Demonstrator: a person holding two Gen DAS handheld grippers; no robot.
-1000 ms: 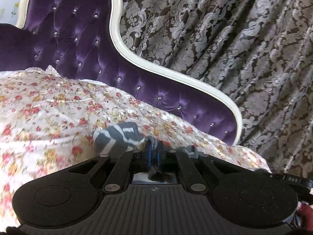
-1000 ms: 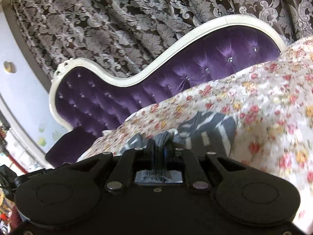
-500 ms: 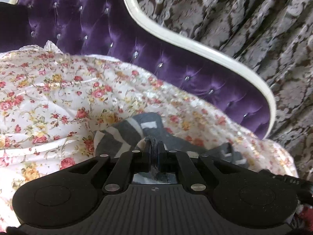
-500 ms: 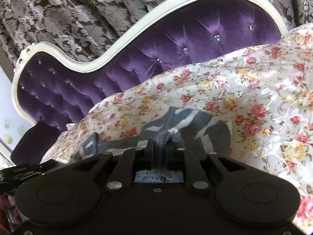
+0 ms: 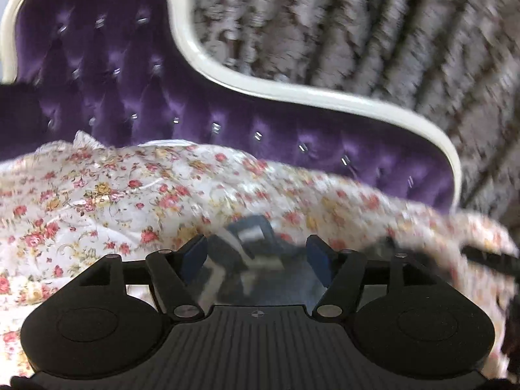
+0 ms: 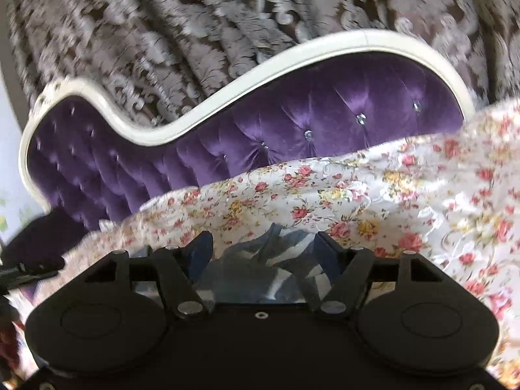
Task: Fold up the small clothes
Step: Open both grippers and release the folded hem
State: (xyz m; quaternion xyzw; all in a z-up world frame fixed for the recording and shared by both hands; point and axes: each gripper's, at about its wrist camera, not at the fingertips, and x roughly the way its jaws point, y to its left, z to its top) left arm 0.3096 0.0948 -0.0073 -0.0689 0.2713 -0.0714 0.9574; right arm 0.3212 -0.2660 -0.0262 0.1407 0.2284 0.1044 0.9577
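A bed spread with a white floral sheet point(image 5: 107, 201) of small pink and yellow roses carries a grey garment with pale stripes point(image 5: 250, 243), lying crumpled directly on the sheet point(image 6: 373, 195). Behind stands a tufted purple headboard point(image 6: 325, 123) with a cream frame.

We see a white bedspread point(image 5: 136, 191) with small red and yellow roses covering the bed. Behind its far edge rises a tufted purple headboard point(image 6: 325, 130) framed in cream, and a grey damask curtain point(image 5: 373, 32) hangs beyond.
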